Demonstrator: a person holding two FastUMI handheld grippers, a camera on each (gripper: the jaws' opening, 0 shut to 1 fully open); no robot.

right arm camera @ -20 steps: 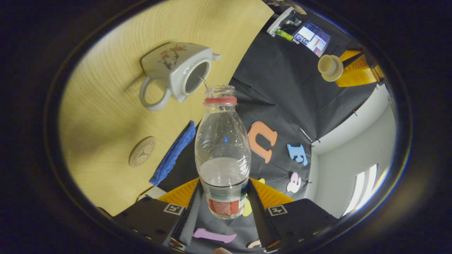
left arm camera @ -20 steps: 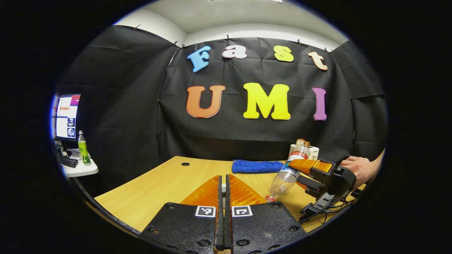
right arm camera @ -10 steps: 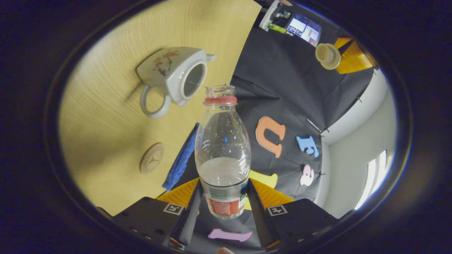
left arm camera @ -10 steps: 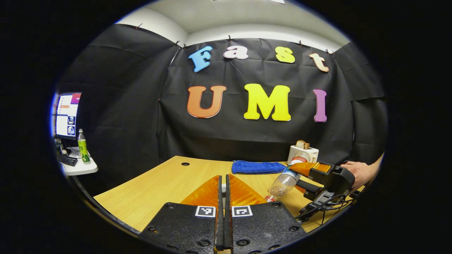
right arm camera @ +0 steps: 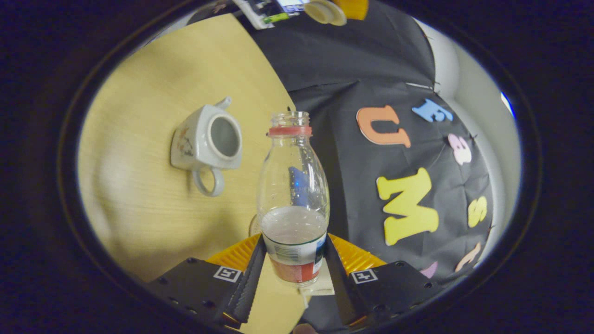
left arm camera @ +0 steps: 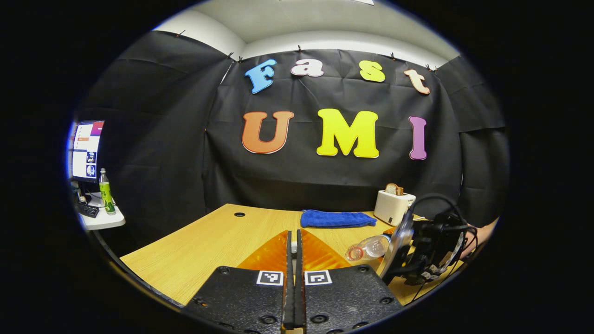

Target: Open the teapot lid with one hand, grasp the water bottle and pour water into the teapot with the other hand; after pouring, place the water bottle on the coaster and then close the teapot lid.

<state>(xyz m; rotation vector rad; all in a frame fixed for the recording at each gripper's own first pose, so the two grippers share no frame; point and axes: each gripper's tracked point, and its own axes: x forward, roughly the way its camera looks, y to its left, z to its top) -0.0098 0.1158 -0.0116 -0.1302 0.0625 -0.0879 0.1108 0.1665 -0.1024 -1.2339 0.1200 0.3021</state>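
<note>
Right gripper (right arm camera: 293, 273) clamped on bottle (right arm camera: 293, 204), uncapped, part full, held off the table (right arm camera: 139, 218), open teapot (right arm camera: 206, 144) mid-table, left gripper (left arm camera: 292, 278) pressed together on the lid (right arm camera: 325, 10), blue cloth (left arm camera: 336, 219) and toaster (left arm camera: 393, 206) along the far edge.

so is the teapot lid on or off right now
Off. The teapot stands on the table with its round mouth open and dark; the lid is held up away from it.

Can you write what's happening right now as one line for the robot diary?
phase: after pour | right gripper: grips water bottle, part full | teapot: open | left gripper: holds lid
</note>
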